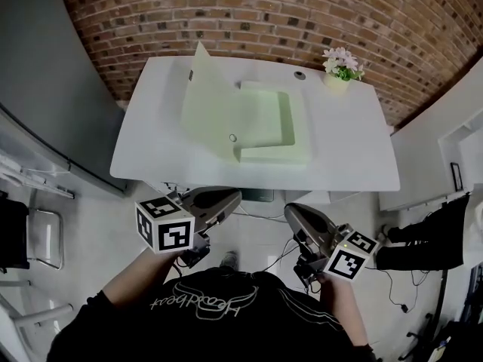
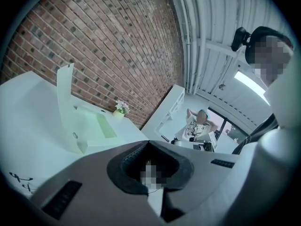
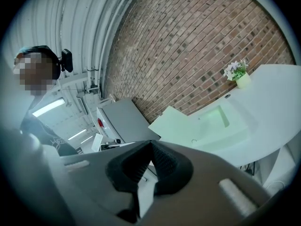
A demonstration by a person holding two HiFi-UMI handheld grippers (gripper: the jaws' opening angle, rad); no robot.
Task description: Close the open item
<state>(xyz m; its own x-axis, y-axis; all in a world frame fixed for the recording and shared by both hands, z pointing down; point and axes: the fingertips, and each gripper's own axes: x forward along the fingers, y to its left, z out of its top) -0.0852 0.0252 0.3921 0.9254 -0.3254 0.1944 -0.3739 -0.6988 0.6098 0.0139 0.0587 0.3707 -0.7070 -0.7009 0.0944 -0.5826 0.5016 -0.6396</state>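
A pale green box lies open in the middle of the white table. Its lid stands up at the box's left side, with a small round snap near its front corner. The same box and lid show far off in the left gripper view, and the box also in the right gripper view. My left gripper and right gripper hang close to my body, below the table's front edge. Both are shut with nothing in them, jaws meeting at the tips.
A small pot of flowers stands at the table's back right, beside a round cable hole. A brick wall runs behind the table. A chair is at the left and a dark bag on the floor at the right. Another person sits far off.
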